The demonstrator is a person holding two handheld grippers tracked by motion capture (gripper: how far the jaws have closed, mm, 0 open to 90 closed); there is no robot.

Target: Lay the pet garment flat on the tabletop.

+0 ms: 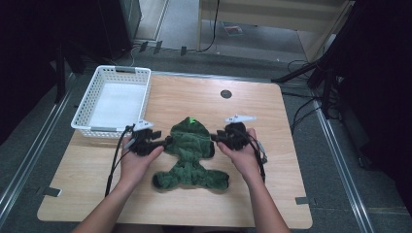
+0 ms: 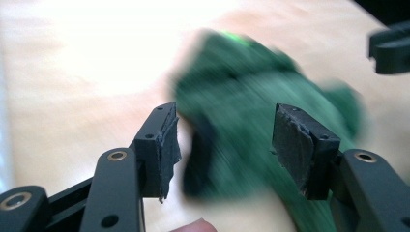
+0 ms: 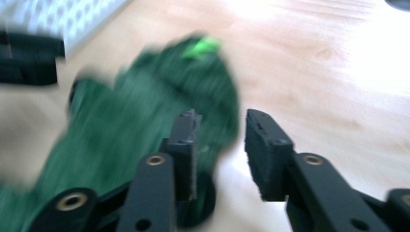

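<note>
Wooden table (image 1: 272, 194): light wood top with rounded corners; a dark round grommet (image 1: 226, 94) sits near the far edge, about midway along it.

White plastic basket (image 1: 92, 97): perforated walls, rectangular, standing at the far left corner of the table, partly overhanging the left edge. Interior looks bare and white.

Green hooded garment (image 1: 190, 154): small, dark green, fleecy, laid flat near the middle of the table, toward the near edge. Hood points to the far edge and carries a bright green tag (image 1: 193, 120) at its top. Sleeves reach out to left and right; the lower hem, with a dark trim, spreads toward the near edge. Both gripper views show it blurred.

Left gripper (image 1: 163, 142): held in the person's left hand (image 1: 136, 162), at the garment's left sleeve. In the left gripper view (image 2: 225, 145) the jaws stand spread wide, pads bare, with the garment lying beyond and between them; whether they touch the cloth cannot be told. A fingertip shows at the bottom edge of that view.

Right gripper (image 1: 217, 138): held in the person's right hand (image 1: 245, 158), at the garment's right sleeve. In the right gripper view (image 3: 221, 147) the jaws stand apart with a moderate gap; the left jaw overlaps the garment's edge, the right jaw is over bare wood. No cloth pinched between them.
</note>
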